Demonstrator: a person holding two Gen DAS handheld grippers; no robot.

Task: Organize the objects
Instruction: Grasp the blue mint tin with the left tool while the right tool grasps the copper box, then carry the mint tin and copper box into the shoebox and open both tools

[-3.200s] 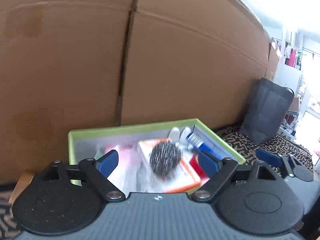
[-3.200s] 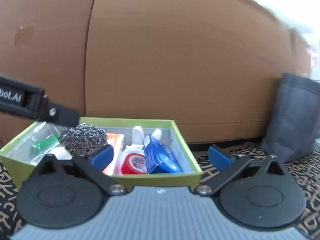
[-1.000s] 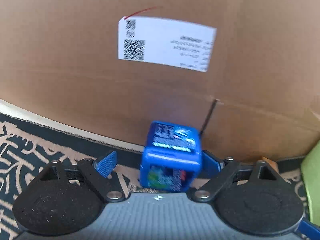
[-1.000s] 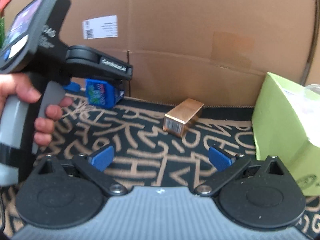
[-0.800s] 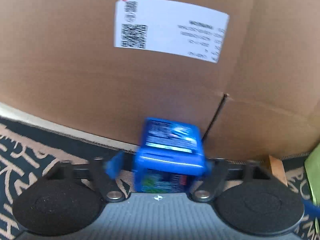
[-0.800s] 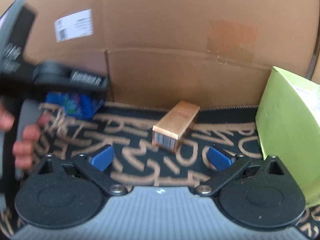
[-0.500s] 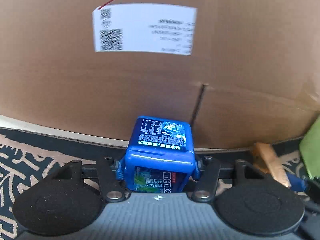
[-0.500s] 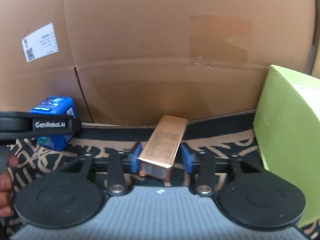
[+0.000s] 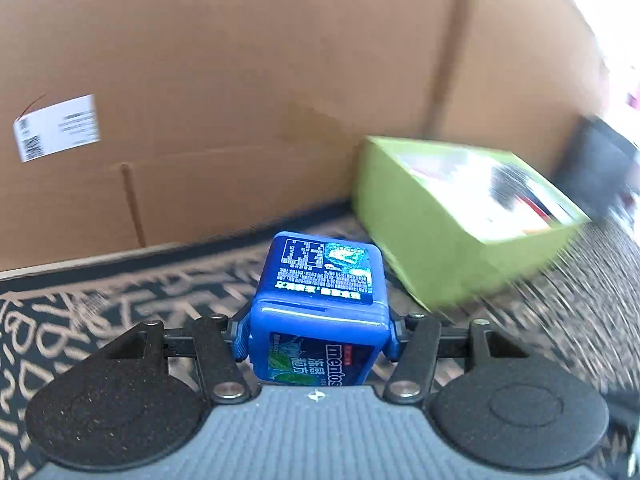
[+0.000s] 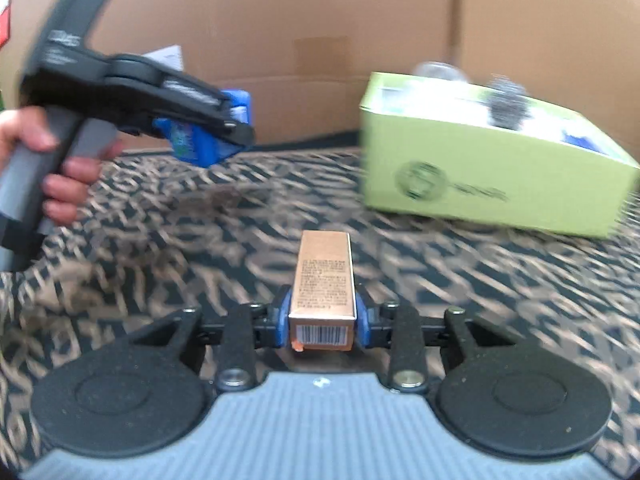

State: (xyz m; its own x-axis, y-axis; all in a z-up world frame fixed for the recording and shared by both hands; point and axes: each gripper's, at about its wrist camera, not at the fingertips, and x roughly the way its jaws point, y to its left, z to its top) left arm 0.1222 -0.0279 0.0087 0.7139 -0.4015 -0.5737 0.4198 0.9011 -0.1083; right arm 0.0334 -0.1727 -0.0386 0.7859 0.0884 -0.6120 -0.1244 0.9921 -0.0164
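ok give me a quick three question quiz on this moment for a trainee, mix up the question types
1. True or false: the left gripper is shut on the blue mint box.
2. Multiple choice: what is clamped in the right gripper? A) a steel scourer B) a copper-coloured carton C) a red tape roll
3. Fill in: in both wrist views the green box stands on the patterned ___, in front of a cardboard wall.

Key
1. True: its blue pads press on both sides of the box.
2. B: the copper-coloured carton, barcode end towards the camera.
3. Rug.
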